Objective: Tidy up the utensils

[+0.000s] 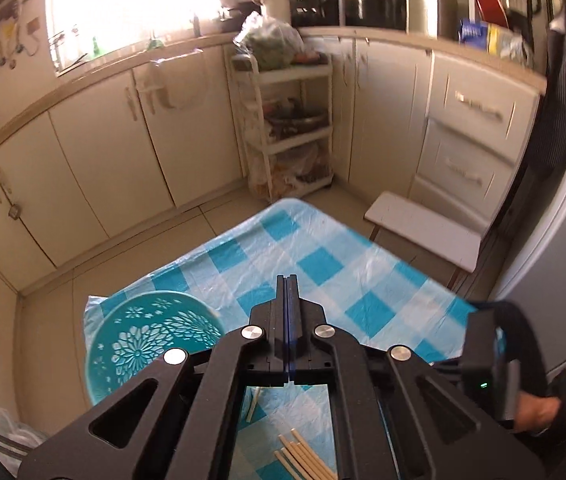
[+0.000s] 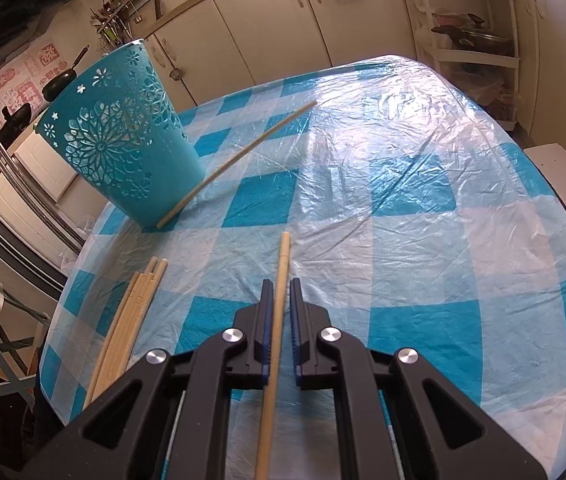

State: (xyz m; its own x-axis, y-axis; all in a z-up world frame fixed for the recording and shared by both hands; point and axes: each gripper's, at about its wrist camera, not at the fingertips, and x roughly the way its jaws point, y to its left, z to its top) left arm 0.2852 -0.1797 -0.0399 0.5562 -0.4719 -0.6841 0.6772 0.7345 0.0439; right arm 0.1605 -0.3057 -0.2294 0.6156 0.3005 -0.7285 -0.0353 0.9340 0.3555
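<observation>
Nearest the lens in the right wrist view: the right gripper (image 2: pixel 279 292), jaws narrowed around a single chopstick (image 2: pixel 281 280) that runs lengthwise down the gap, tip poking out past the fingertips. Gap looks a bit wider than the stick near the tips, so I judge a light pinch further back along the pads, not a hard clamp. The stick lines up with the gripper's axis, probably so it can go tip-first into the holder.

Teal cutout holder (image 2: pixel 119 136) stands upright at the table's far-left part, open mouth up; that's the obvious target. One loose chopstick (image 2: pixel 239 156) lies with its near end touching the holder's base and runs away toward the table middle. A bundle of chopsticks (image 2: pixel 131 320) lies flat on the checked tablecloth (image 2: pixel 423 240), left of the right gripper, near the table edge, waiting to be sorted.

Left wrist view: left gripper (image 1: pixel 287 280) has its fingers pressed fully together, nothing between them, raised above the table. The holder's rim shows below-left of it, and the bundle sits under the frame. Empty and clear of the holder, so likely it's out of the right hand's way.

Task judgement: early; most sticks are not yet in the holder.
</observation>
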